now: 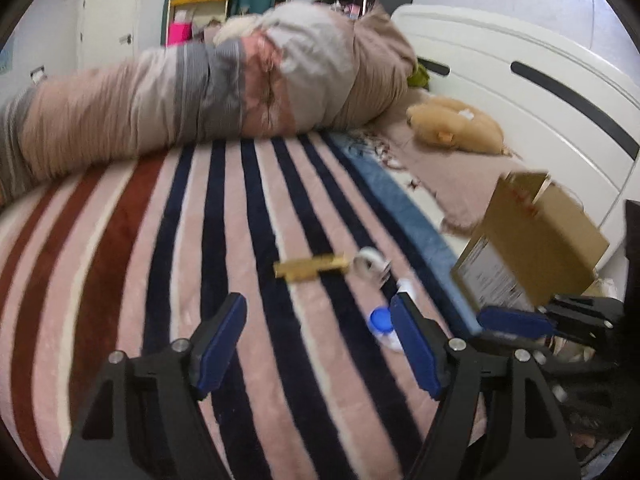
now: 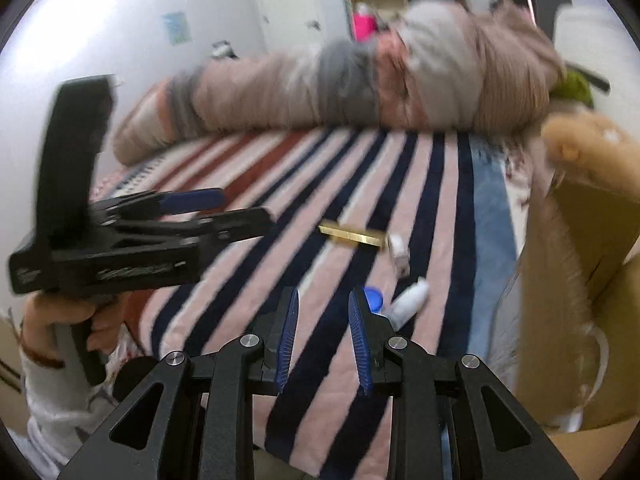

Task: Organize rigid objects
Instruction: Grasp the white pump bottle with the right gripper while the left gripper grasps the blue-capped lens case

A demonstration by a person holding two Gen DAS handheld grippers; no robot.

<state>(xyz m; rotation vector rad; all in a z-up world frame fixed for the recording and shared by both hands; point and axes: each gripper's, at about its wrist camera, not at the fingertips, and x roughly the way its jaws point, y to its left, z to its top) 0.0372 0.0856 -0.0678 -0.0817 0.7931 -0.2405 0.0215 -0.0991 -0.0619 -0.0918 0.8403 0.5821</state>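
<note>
On the striped blanket (image 1: pixel 160 280) lie a flat gold bar-shaped object (image 1: pixel 310 267), a small white item (image 1: pixel 370 264), a white tube (image 2: pixel 410 300) and a blue-capped bottle (image 1: pixel 382 322). The gold object (image 2: pixel 354 236), white item (image 2: pixel 398 254) and blue cap (image 2: pixel 372 298) also show in the right wrist view. My left gripper (image 1: pixel 316 344) is open and empty, just short of the blue-capped bottle. My right gripper (image 2: pixel 323 336) is open and empty, its right finger beside the blue cap. An open cardboard box (image 1: pixel 532 244) stands at the right, also seen in the right wrist view (image 2: pixel 580 280).
A rolled quilt (image 1: pixel 200 92) lies across the far side of the bed. A tan plush toy (image 1: pixel 456 124) sits by the white headboard (image 1: pixel 540 80). The left gripper body (image 2: pixel 120 248), held by a hand, shows at the left of the right wrist view.
</note>
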